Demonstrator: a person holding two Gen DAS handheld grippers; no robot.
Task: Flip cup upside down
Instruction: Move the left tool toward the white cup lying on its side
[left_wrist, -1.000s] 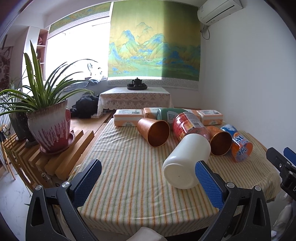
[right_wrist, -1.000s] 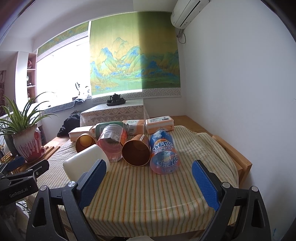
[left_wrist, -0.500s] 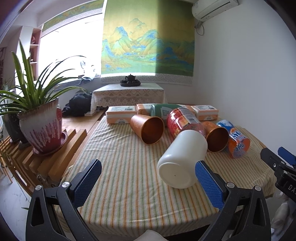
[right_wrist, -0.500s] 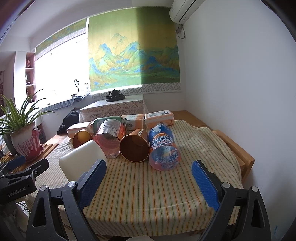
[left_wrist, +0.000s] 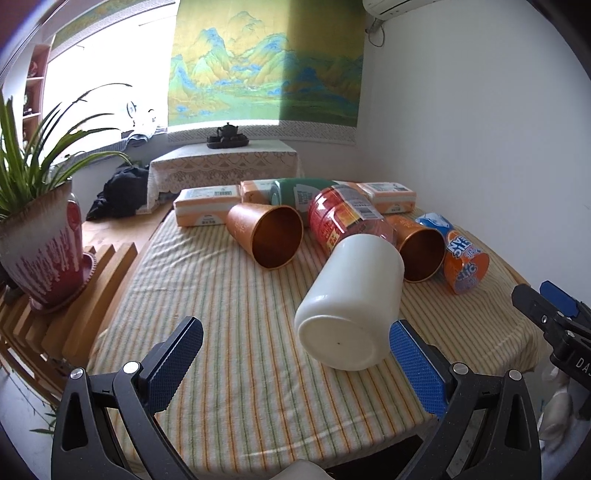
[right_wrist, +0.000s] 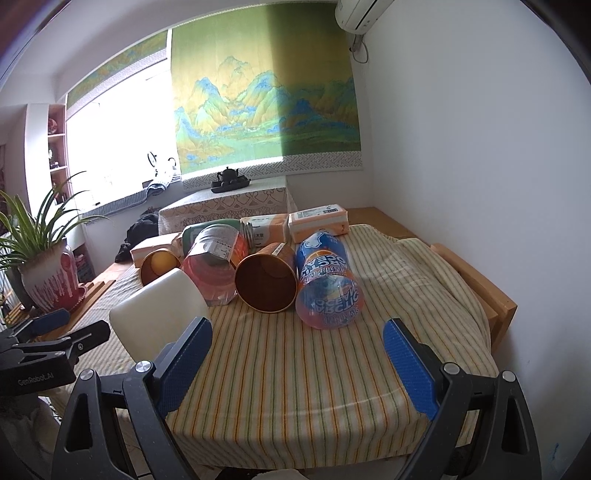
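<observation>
Left wrist view: white cup (left_wrist: 351, 302) lies on its side on the striped tablecloth (left_wrist: 229, 362), flat base toward the camera, mouth pointing away toward the clutter behind. Long axis runs roughly away from the camera, tilted a bit to the right going back. Left gripper (left_wrist: 295, 365) has its jaws spread wide, holding nothing; the cup base sits just ahead of it, off to the right of the gap, near the right blue pad (left_wrist: 415, 369). Contact between pad and cup can't be confirmed.

Right wrist view: same white cup (right_wrist: 159, 314) shows at lower left, partly hidden behind the left pad (right_wrist: 184, 365) of the right gripper (right_wrist: 295, 365), which is also wide open and empty. Straight ahead of that gripper are a copper cup (right_wrist: 266, 282) and an orange-blue bottle (right_wrist: 327, 284), both lying down, mouth and base toward the camera.

Judgement: left gripper looks nearer and better lined up with the white cup, if that is the target. It likely needs a small shift right to centre the cup, then a grip across the body, at right angles to the long axis, so a wrist roll can bring the mouth down. A red jar (left_wrist: 343, 218) touches or nearly touches the cup's far end, may get nudged.
</observation>
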